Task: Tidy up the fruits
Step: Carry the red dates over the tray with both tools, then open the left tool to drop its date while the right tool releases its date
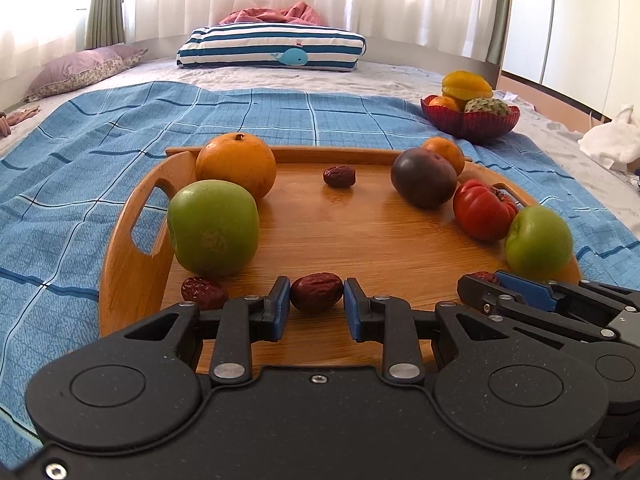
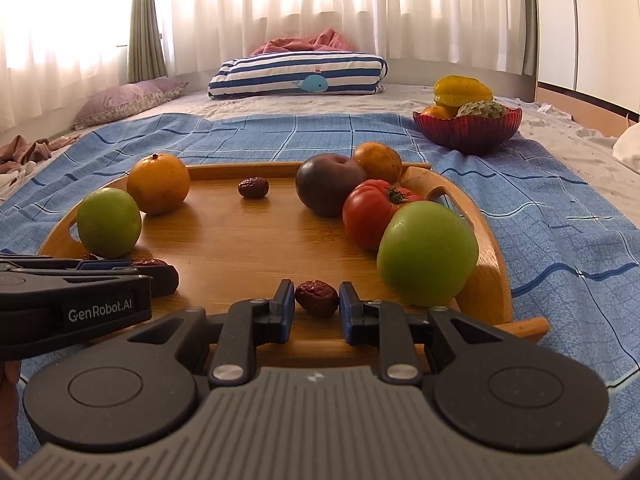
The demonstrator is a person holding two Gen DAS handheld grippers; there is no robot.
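Two grippers are working low over the wooden tray [image 1: 132,280]. Bottom centre of its own view, the left gripper [image 1: 316,306] is pinching a red date [image 1: 316,292]. Likewise the right gripper [image 2: 317,306] is bracketing another date [image 2: 317,297], though pad contact is unclear. Green apples [image 2: 427,254] are sitting nearby.

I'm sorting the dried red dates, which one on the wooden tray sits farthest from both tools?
The lone wrinkled dark-red date near the wooden tray's far rim, between the big orange and the dark purple plum.
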